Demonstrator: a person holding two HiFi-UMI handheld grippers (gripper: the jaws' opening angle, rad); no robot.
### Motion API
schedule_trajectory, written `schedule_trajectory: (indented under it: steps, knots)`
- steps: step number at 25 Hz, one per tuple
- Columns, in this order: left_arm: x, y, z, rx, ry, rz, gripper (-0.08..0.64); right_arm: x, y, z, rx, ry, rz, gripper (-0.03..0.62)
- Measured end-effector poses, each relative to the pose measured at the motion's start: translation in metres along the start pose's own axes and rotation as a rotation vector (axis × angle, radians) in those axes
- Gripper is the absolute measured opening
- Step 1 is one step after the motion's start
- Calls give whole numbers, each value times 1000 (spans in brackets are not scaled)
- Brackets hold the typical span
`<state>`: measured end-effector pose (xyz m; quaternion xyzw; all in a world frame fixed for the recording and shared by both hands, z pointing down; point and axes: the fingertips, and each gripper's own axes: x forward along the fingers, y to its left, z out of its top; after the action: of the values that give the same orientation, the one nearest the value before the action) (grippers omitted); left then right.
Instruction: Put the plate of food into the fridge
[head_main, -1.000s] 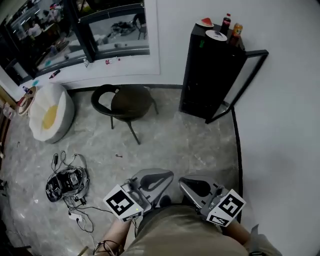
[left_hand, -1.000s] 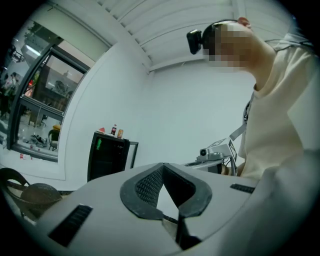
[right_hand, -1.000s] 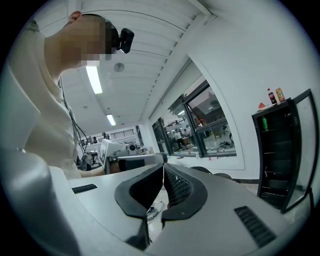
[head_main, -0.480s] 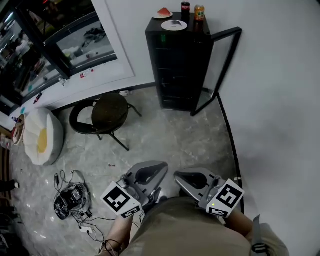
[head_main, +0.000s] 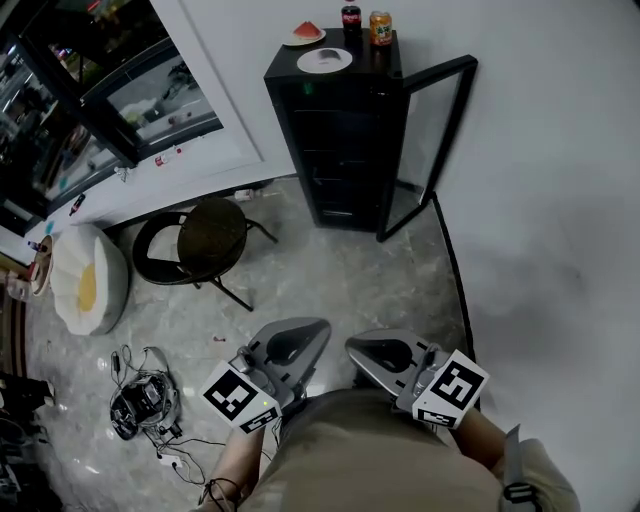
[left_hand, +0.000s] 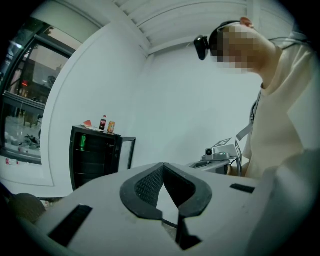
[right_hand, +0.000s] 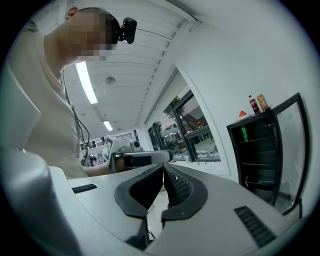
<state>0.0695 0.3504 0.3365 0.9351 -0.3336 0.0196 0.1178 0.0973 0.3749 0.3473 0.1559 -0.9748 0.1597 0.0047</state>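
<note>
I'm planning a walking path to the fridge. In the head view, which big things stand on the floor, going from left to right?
white floor cushion → round dark chair → black fridge → open glass door

Looks like an office/lab lounge corner, not a home: big glass partition (head_main: 100, 95) w/ another lit room beyond, strip lights (right_hand: 86, 82) on slatted ceiling (right_hand: 150, 45), stone-look floor (head_main: 340, 290), small black glass-door fridge (head_main: 335, 140), round chair (head_main: 195, 240), beanbag (head_main: 88, 280), cable tangle (head_main: 145, 400) on floor.
</note>
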Motion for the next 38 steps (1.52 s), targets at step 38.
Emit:
schedule_trajectory:
  steps: [38]
  knots:
    - [42, 156, 29, 10, -27, -78, 11, 95, -120, 30, 5, 86, -164, 21]
